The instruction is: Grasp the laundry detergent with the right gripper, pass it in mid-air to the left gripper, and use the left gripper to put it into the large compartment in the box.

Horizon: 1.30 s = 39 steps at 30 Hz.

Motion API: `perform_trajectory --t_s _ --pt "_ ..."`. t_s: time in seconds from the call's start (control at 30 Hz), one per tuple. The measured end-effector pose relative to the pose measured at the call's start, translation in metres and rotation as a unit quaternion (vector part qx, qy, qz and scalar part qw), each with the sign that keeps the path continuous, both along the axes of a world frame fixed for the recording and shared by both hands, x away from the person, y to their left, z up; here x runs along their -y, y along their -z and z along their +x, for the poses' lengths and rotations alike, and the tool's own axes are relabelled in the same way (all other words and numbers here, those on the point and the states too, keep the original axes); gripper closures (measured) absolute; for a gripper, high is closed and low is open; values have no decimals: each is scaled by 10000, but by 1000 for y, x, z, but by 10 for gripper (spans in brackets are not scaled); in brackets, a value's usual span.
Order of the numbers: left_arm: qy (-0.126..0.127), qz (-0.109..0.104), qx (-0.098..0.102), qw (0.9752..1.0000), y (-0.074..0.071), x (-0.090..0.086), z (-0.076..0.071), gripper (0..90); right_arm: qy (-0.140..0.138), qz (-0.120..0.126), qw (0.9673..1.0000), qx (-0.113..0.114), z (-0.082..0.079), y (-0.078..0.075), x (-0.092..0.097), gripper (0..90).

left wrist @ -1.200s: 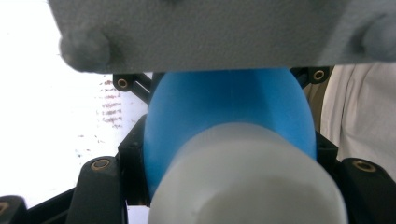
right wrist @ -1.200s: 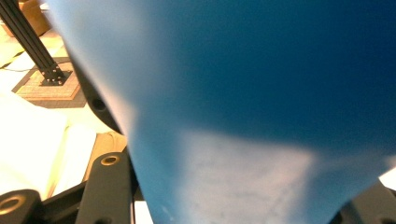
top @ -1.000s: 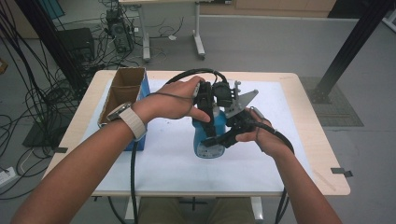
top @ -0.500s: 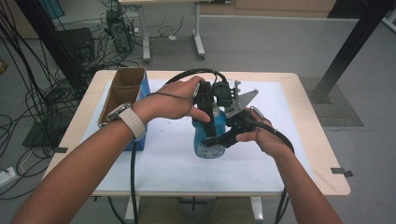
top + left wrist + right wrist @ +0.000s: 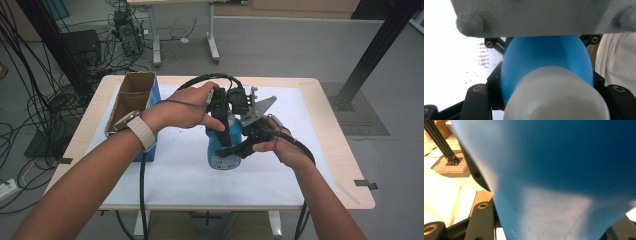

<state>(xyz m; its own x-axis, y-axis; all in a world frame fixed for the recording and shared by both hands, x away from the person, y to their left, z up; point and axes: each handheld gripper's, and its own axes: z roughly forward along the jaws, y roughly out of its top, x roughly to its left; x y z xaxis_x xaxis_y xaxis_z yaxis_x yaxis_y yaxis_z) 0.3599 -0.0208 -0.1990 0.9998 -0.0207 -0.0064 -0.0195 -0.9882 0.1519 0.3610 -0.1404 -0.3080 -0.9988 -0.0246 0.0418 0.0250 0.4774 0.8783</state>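
Note:
A blue bottle (image 5: 223,152) is held above the white mat at the middle of the table, between both hands. My left gripper (image 5: 223,127) comes down from the upper left and is shut on the bottle's upper part. In the left gripper view the bottle (image 5: 546,57) sits between the black jaws, its white cap (image 5: 556,97) blurred and close to the camera. My right gripper (image 5: 239,146) reaches in from the right and is shut on the bottle's lower body. The right gripper view has the blue bottle (image 5: 561,170) pressed close between its jaws.
An open cardboard box (image 5: 131,98) with a blue side stands at the table's left edge. A white mat (image 5: 300,120) covers most of the wooden table (image 5: 345,165). Cables and a black post (image 5: 375,45) are on the floor beyond.

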Motion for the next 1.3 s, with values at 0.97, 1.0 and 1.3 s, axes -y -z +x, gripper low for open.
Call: perform_trajectory --t_s 0.97,1.0,1.3 --pt "-26 -14 19 10000 -1 -2 -1 374 0 15 10000 39 0 -1 -1 431" --pt "-19 -10 21 10000 -1 -2 -1 374 0 16 10000 37 -1 -1 -1 431" --pt "-34 1 25 10000 -1 -2 -1 374 1 9 10000 38 0 0 -1 431"
